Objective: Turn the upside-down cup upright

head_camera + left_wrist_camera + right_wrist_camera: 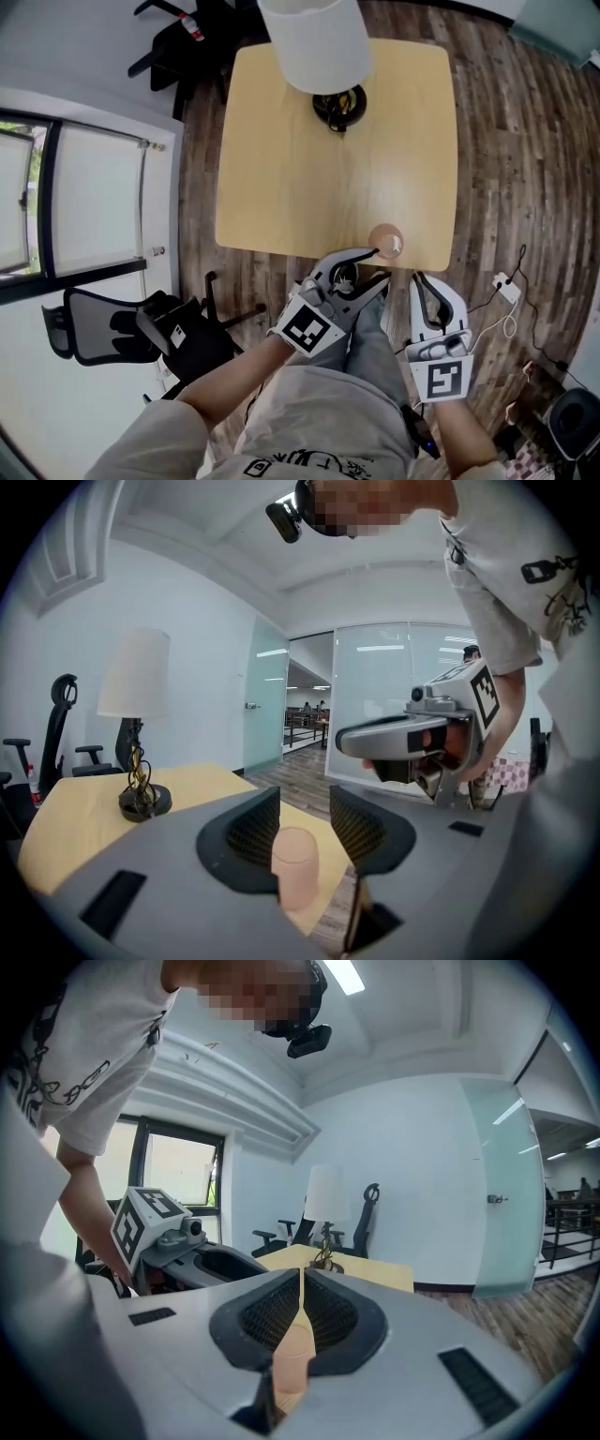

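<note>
Two jaws of the left gripper (378, 264) are standing apart with the cup (386, 241) between them, not gripping, at the table's (281, 169) near edge by the right corner. Closed and empty, the right gripper (418, 277) is waiting. Best gripping mid-wall, squarely, before rolling.

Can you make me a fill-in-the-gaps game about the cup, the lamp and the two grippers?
The cup is ___ in colour.
The cup sits near the table's front edge; farther back stands a ___.
The left gripper's jaws are ___ (open or shut).
The right gripper's jaws are ___ (open or shut).
Missing words: pink; lamp; open; shut.
</note>
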The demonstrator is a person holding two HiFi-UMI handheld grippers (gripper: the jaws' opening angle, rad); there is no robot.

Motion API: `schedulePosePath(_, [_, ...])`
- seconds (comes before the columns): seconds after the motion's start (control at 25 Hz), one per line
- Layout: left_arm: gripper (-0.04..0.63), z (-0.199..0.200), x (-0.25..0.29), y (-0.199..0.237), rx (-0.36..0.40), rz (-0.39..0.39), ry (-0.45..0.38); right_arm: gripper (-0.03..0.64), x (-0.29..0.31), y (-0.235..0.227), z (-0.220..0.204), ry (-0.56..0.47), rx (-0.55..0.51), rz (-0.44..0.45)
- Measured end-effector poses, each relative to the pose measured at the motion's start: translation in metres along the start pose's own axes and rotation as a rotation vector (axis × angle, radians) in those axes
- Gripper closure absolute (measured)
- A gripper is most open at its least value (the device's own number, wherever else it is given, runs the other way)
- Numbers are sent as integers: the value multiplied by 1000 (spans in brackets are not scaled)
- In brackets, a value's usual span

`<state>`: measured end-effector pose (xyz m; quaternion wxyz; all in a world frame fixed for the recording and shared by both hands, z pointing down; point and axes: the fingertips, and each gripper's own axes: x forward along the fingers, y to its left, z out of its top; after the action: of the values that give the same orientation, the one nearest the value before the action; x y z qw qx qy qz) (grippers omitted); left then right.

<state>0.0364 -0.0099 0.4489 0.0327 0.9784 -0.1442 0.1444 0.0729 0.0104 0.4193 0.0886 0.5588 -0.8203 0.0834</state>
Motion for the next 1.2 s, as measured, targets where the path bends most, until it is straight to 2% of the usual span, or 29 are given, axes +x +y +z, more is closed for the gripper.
schedulePosePath(0.28, [383,-39,25,5,33,-24,48,592,7,1,-30,13,26,-7])
schedulePosePath(0.6, [301,-54,41,5,60,-68,14,591,11,4,-56,21,69,-28])
schedulePosePath(0.88, [283,-71,53,5,51,-87,-1,591,12,4,-72,39,94,-43])
schedulePosePath(1.2, [264,-86,67,5,76,-127,4,592,7,3,-85,58,116,-55])
